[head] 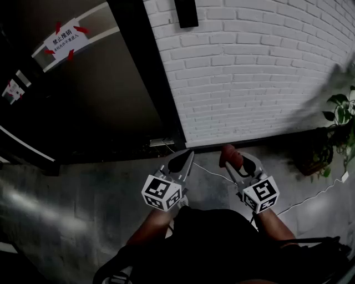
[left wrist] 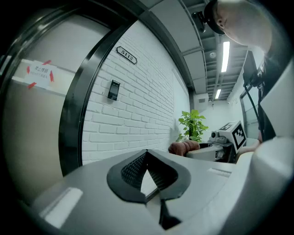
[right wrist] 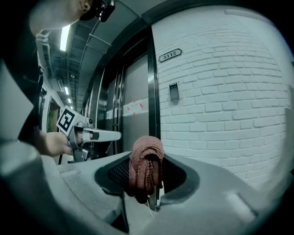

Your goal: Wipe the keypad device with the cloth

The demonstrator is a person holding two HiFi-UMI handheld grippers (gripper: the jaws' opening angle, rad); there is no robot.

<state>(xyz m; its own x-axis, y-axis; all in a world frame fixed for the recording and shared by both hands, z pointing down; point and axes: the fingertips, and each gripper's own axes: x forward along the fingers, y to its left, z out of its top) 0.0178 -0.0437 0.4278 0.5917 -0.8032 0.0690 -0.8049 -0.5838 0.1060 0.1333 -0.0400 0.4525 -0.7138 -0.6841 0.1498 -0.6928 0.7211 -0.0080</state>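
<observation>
Where head view crops keypad device | gripper views: whole

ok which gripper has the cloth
The right gripper, shut on the reddish-brown cloth. The left gripper has its jaws meeting at the tips with nothing between them.

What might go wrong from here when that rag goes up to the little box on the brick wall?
The cloth is only a bunched wad pinched in the right tongs, so rubbing might tug it free. The keypad device sits high on the wall, so a stretched reach could knock the hard tongs against it. A white cable trails across the floor near the person's feet and could trip them.
</observation>
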